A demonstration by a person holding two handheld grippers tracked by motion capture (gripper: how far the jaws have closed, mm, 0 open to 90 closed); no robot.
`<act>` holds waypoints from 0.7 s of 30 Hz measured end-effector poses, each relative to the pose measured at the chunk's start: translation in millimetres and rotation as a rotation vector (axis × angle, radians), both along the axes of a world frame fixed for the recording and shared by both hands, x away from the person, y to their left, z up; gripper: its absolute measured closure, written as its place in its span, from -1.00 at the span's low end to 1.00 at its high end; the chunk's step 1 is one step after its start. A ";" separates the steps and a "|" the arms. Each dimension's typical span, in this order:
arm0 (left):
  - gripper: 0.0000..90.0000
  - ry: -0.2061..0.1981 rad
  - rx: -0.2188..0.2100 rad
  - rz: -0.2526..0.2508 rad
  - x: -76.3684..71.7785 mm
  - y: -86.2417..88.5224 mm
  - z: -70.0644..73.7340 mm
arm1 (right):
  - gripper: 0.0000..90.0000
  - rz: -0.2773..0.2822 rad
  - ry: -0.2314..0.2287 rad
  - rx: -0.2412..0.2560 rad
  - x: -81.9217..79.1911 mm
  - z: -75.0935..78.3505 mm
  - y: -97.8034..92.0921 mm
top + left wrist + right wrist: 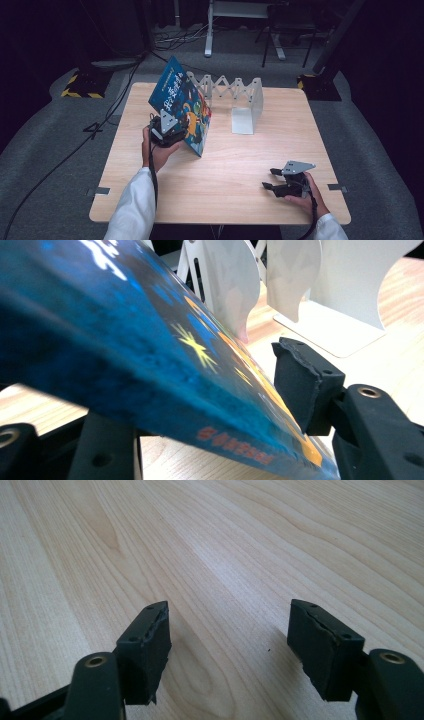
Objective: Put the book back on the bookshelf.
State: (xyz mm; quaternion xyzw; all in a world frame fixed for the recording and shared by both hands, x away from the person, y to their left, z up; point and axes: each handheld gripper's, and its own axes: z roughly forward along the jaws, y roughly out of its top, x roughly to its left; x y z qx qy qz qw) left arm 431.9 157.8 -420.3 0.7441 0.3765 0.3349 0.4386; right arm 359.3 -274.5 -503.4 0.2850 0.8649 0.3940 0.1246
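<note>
The left gripper (pixel 175 134) is clamped on a book (pixel 183 106), its jaws closed on the near lower part of the cover. The book is lifted and tilted above the left middle of the wooden surface (pixel 225 170), with only its lower corner down near the wood. Its cover is blue with bright cartoon figures and a line of large pale characters running along it; they are too small and slanted to read. In the left gripper view the book (pixel 150 355) is blurred, and a short line of red print near its edge cannot be made out; one jaw is hidden beneath it.

Just beyond the book, at the far middle of the surface, stands a white folding book rack (pixel 240 97) with upright plates; its slots hold nothing, and its left end is hidden behind the book.

The right gripper (pixel 272 179) rests at the near right of the surface, its jaws spread apart with bare wood between them.
</note>
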 end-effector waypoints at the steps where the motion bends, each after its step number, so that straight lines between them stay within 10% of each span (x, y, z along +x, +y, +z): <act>1: -0.07 0.000 0.014 0.000 -0.2 -0.3 0.3 | -0.24 0.000 0.000 0.000 0.1 0.0 0.0; 21: -0.37 0.075 0.106 -0.110 -22.0 17.2 3.8 | -0.34 -0.048 0.001 0.034 1.8 3.3 -5.0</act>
